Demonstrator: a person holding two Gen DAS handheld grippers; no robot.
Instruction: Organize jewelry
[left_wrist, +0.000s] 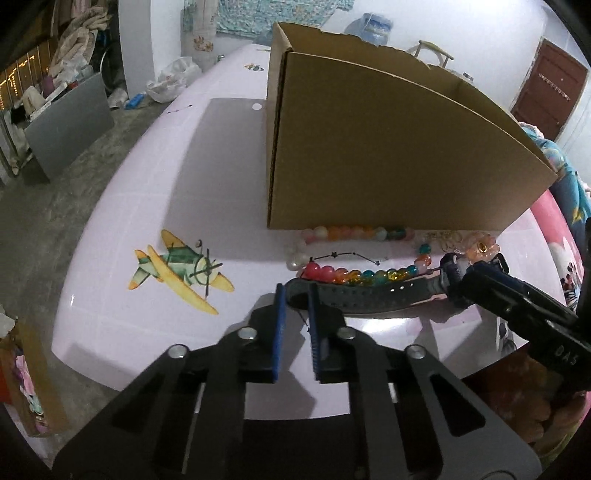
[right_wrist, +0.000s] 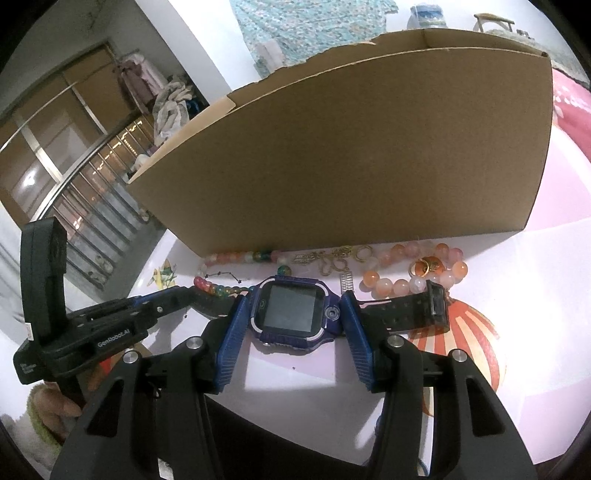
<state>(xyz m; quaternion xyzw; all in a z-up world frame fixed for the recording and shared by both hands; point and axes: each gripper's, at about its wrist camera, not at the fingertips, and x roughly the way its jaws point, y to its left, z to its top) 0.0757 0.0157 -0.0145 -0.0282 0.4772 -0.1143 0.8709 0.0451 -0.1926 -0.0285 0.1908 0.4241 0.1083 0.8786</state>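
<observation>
box (right_wrist: 351, 155) interior hidden, gold jewelry (right_wrist: 328, 258) too small to tell

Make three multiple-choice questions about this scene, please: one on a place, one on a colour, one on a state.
1. Where is the watch relative to the cardboard box?
A. Inside it
B. In front of it, outside
C. On its top edge

2. What colour is the watch case?
A. Red
B. Yellow
C. Purple-blue

3. How is the right gripper?
A. Closed on the watch case
B. Open, away from everything
C. Closed on a bead string

Answers:
1 B: the right wrist view shows the watch on the near side of the box wall.
2 C: the frame around the dark screen is purple-blue.
3 A: its two blue pads press on both sides of the case.
</observation>
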